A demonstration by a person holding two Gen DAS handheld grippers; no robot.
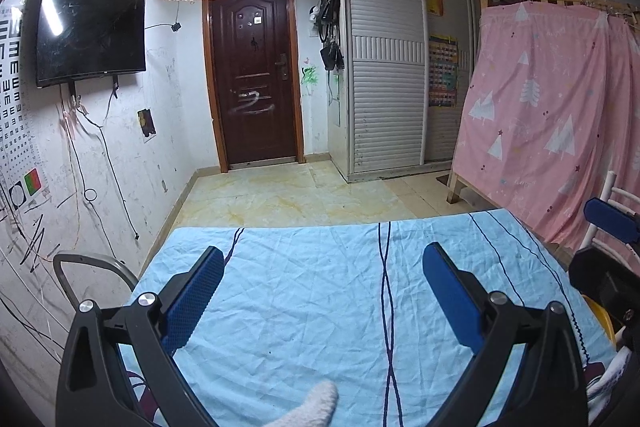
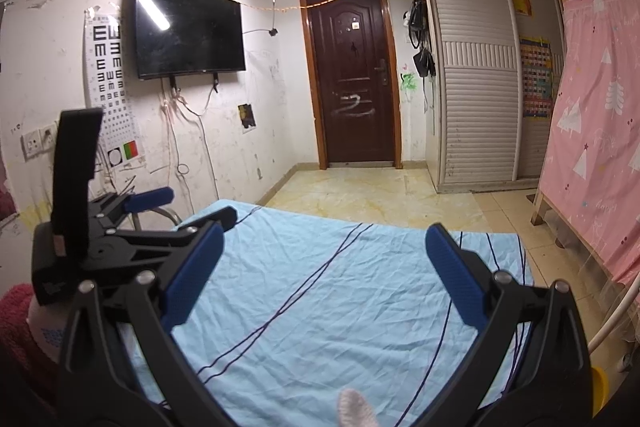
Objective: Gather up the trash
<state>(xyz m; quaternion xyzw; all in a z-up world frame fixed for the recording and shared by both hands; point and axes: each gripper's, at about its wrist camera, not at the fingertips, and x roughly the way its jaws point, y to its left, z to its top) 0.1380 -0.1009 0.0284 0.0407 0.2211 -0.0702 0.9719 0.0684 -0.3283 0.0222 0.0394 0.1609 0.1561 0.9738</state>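
Nearest the cameras, both claws hang released and empty over the bed: the left claw point(image 1: 322, 269) and the right claw point(image 2: 324, 251) each show their blue pads spread wide with only sheet between them. The left one also appears at the left edge of the right wrist view, close beside its partner. A pale fuzzy tip point(image 1: 316, 403), likely a sock or slipper, pokes in at the near edge of the bed. The bed point(image 1: 320, 307) carries a wrinkled light-blue sheet with thin dark stripes, and nothing on it reads as trash. Beyond its far edge lies the tiled floor point(image 1: 288, 195), also bare as far as can be seen (the corners are hidden). The door point(image 1: 254, 67) stands farthest.

The trash is not in view, so the step in hand seems to be searching. Sweep both wrists slowly toward the bed's side edges and the floor beside them, and keep the claws spread until a target shows.
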